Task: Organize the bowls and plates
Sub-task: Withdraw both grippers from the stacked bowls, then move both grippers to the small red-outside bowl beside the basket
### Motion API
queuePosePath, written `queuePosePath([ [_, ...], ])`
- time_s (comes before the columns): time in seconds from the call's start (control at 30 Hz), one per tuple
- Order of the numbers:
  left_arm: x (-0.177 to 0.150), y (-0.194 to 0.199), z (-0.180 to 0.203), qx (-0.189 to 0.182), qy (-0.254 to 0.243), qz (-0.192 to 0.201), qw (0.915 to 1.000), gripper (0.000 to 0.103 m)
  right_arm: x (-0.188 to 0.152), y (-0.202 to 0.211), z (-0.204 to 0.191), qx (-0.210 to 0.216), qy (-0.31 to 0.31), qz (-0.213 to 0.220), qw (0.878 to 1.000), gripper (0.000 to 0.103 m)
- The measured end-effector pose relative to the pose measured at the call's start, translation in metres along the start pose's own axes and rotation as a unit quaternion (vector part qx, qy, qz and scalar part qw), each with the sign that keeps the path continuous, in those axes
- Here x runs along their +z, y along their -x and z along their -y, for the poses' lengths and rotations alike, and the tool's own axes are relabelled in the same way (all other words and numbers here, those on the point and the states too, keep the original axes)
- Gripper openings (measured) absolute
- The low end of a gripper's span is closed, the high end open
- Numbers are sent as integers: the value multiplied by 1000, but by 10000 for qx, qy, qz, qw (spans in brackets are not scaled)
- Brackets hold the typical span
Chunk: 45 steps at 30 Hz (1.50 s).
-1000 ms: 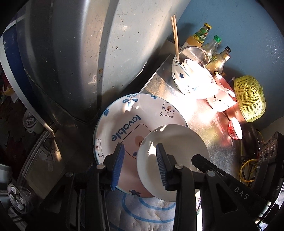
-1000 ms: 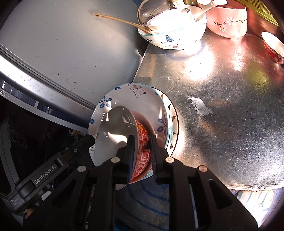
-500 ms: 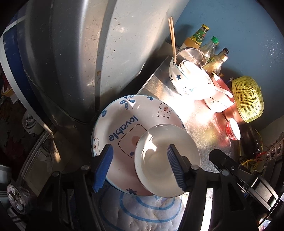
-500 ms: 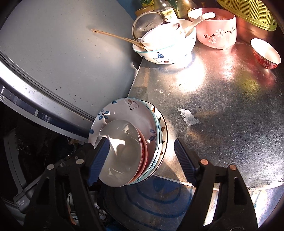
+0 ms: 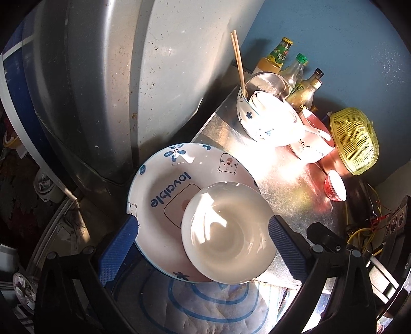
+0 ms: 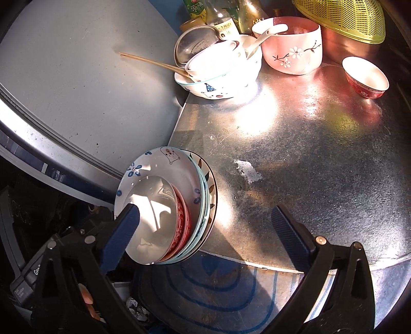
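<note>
A red-sided bowl with a white inside (image 5: 228, 233) (image 6: 154, 218) sits in a "lovable" bear plate (image 5: 164, 185) (image 6: 179, 174), the top of a plate stack at the near left corner of the metal counter (image 6: 295, 159). My left gripper (image 5: 203, 246) is open, its blue fingers on either side of the bowl and apart from it. My right gripper (image 6: 205, 236) is open and empty above the counter's near edge, its left finger in front of the bowl. A small red bowl (image 6: 366, 77) (image 5: 335, 185), a pink flowered bowl (image 6: 292, 48) and nested white bowls with chopsticks (image 6: 221, 74) (image 5: 267, 118) stand at the back.
A yellow plastic basket (image 5: 354, 141) (image 6: 341, 18) and several bottles (image 5: 292, 72) stand by the blue wall. A large grey rounded body (image 5: 115, 77) rises left of the counter. A blue-and-white patterned mat (image 6: 213, 290) lies below the counter's near edge. Cables and a dark box (image 5: 395, 221) are at the right.
My right gripper let go of the red bowl, opened wide and drew back. My left gripper opened from around the bowl's rim and pulled back. The bowl now rests in the plate.
</note>
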State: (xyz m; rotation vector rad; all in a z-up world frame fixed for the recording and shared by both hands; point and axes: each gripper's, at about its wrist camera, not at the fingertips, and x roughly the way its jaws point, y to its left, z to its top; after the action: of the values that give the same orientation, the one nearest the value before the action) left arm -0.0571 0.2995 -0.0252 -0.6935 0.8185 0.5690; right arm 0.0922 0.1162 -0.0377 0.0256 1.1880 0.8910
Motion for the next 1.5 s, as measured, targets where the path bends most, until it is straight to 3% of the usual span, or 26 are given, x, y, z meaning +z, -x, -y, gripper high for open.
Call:
queuePosePath([
  [0.27, 0, -5, 18, 85, -223, -21, 9997, 102, 1, 10, 13, -20, -68, 97, 9999, 103],
  [0.83, 10, -26, 78, -268, -716, -115, 9970, 102, 19, 32, 64, -203, -532, 362, 9977, 103],
  [1.17, 10, -56, 146, -637, -1309, -364, 9887, 102, 30, 58, 126, -552, -1150, 652, 9897, 103],
  [1.5, 8, -94, 218, -1117, -1826, -691, 9744, 102, 32, 85, 180, -932, -1805, 945, 9746, 103],
])
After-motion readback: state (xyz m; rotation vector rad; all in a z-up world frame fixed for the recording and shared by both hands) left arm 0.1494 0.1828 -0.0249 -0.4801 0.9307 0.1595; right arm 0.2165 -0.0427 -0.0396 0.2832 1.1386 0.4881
